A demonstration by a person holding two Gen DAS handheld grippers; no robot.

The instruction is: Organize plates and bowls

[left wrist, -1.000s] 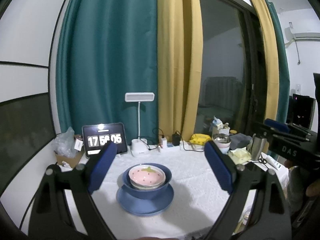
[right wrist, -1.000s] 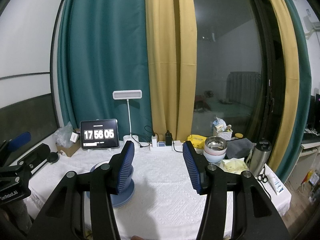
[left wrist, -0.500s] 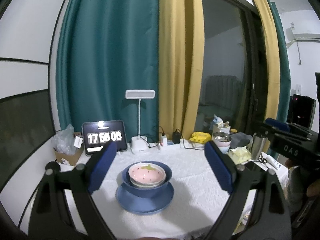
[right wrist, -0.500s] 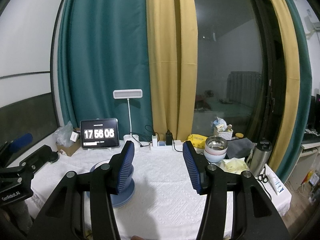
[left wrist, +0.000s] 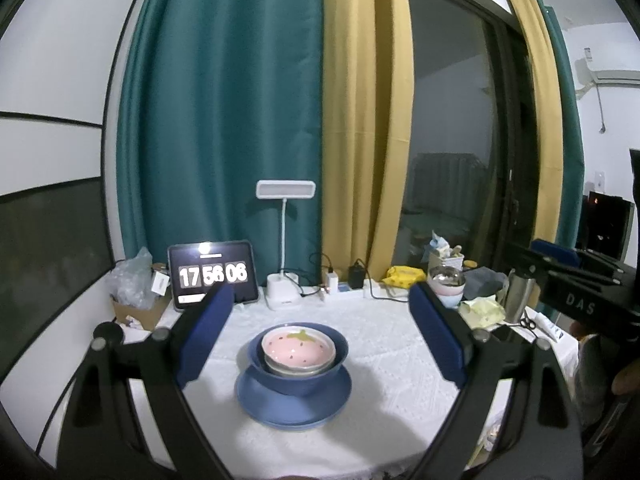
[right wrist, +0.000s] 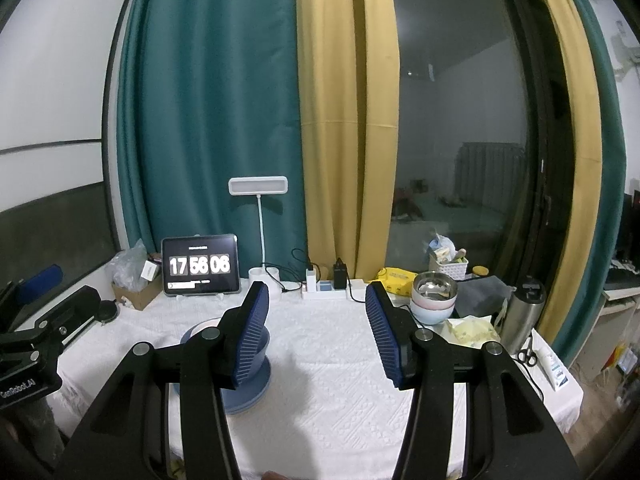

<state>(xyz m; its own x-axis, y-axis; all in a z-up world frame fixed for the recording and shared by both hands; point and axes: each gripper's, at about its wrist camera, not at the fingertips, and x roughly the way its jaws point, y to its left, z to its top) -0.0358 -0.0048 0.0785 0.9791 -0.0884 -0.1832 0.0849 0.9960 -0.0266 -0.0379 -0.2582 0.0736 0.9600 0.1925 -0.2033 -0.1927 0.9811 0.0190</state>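
The left gripper [left wrist: 320, 336] hangs over the near edge of the table [left wrist: 392, 364] with its two blue pads spread wide and nothing between them. Straight ahead of it, framed in the gap between the pads and a little below them, sits the stack of dishes: a blue plate [left wrist: 294, 398] flat on the white cloth, a blue bowl [left wrist: 298, 364] standing on the plate, and a pink bowl [left wrist: 298, 350] with a strawberry pattern nested inside the blue one. There seems to be a pale bowl rim tucked under the pink one, though I cannot say for sure. The pads touch none of it.

The right gripper [right wrist: 318, 336] is also held apart, less widely, with only bare cloth between its pads. From this tool the stack lies off to the left, mostly hidden behind its left finger [right wrist: 250, 340]; just the blue bowl's side and the plate's edge peek out beneath the pad. Ahead and to the right of the right pad, near the far edge, a steel bowl [right wrist: 435, 288] sits on top of a pale bowl [right wrist: 434, 310], well apart from the blue stack.

Beyond both tools, at the back of the table, a tablet clock [right wrist: 201, 266] and a white desk lamp [right wrist: 260, 232] stand before the curtains [right wrist: 256, 100].
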